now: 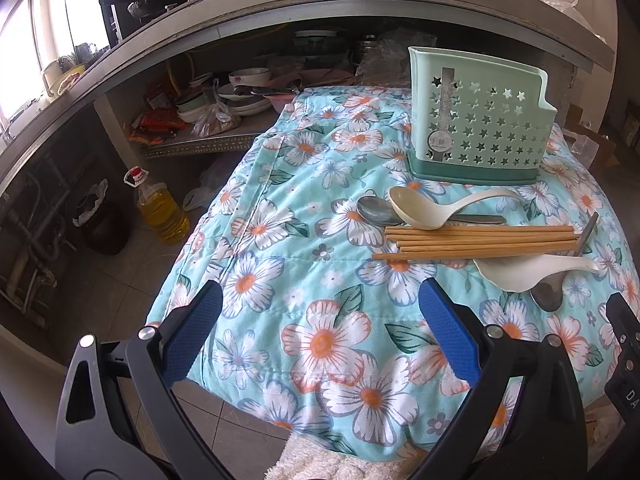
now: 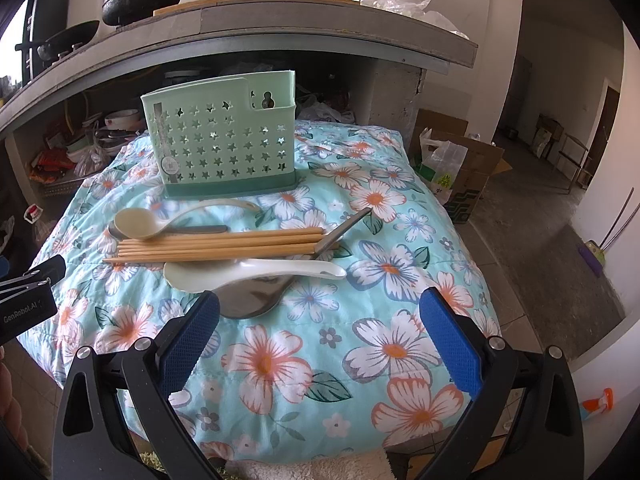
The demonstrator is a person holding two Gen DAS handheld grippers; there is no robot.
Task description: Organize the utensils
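A green utensil holder (image 1: 478,120) (image 2: 224,140) with star holes stands upright at the back of the floral cloth (image 1: 320,280) (image 2: 320,320). In front of it lie a beige spoon (image 1: 424,210) (image 2: 140,222) over a metal spoon (image 1: 374,210), several wooden chopsticks (image 1: 480,242) (image 2: 224,245), a white spoon (image 1: 520,272) (image 2: 248,272) and a big metal spoon (image 1: 550,292) (image 2: 256,296). My left gripper (image 1: 320,300) hovers open, left of and nearer than the pile. My right gripper (image 2: 320,304) is open just in front of the big metal spoon's bowl.
A grey counter (image 2: 280,20) overhangs the back, with bowls and bags on a shelf (image 1: 224,100) beneath. An oil bottle (image 1: 160,208) stands on the floor at left. A cardboard box with a bag (image 2: 456,168) sits at right. A white towel (image 1: 320,460) lies at the near edge.
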